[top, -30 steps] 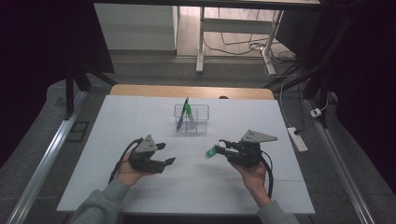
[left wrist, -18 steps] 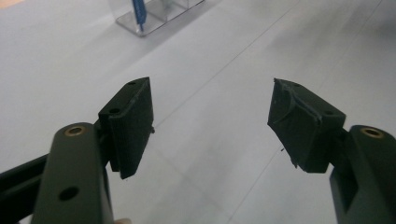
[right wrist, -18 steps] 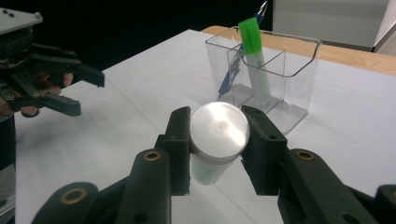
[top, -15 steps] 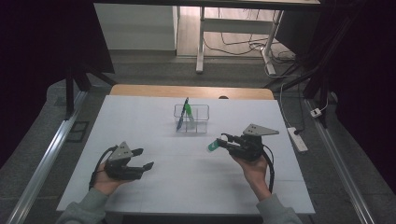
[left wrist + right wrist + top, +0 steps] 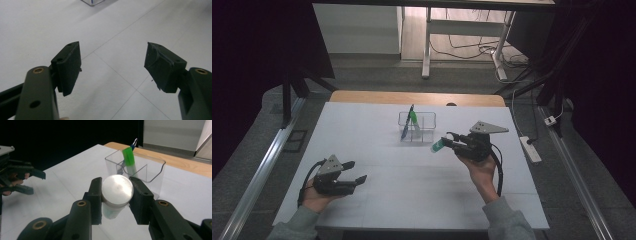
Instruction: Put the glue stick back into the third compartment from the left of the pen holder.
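The white surface (image 5: pixel 412 200) carries a clear bin (image 5: pixel 417 127) near its far middle, divided into compartments, with a blue pen (image 5: pixel 407 121) and a green marker (image 5: pixel 413 118) standing tilted in it. The right gripper (image 5: pixel 451 141) is held above the surface just right of the bin, its fingers (image 5: pixel 96 195) clamped on a green tube (image 5: pixel 438 146) with a silver cap, the cap end facing the gripper's camera. The tube is off the surface, near the bin but apart from it. The left gripper (image 5: pixel 354 172) sits low at the near left, well apart from the bin, its fingers (image 5: pixel 68 67) spread wide with nothing between them.
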